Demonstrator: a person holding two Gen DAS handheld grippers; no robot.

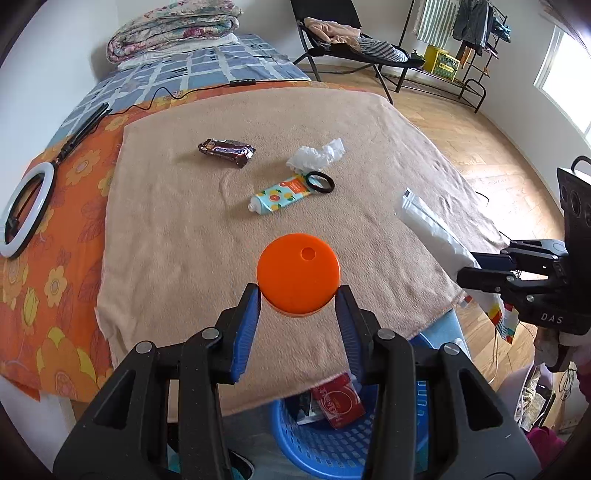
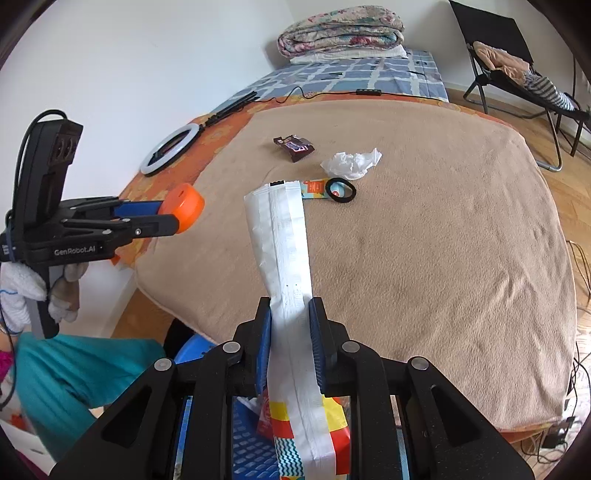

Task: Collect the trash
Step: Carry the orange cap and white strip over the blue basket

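Note:
My left gripper (image 1: 298,293) is shut on an orange round lid (image 1: 298,277) and holds it above the near edge of the tan blanket (image 1: 177,229); the lid also shows in the right wrist view (image 2: 184,208). My right gripper (image 2: 290,314) is shut on a white snack bag (image 2: 284,251), seen too in the left wrist view (image 1: 432,232). On the blanket lie a chocolate bar wrapper (image 1: 226,151), a crumpled tissue (image 1: 317,155), a patterned tube (image 1: 280,194) and a black ring (image 1: 320,181). A blue basket (image 1: 332,443) with a red packet (image 1: 338,404) stands below the bed edge.
A ring light (image 1: 26,210) with its cable lies on the orange flowered sheet at left. Folded quilts (image 1: 177,29) sit at the bed's far end. A folding chair (image 1: 343,40) and a clothes rack (image 1: 461,37) stand on the wooden floor.

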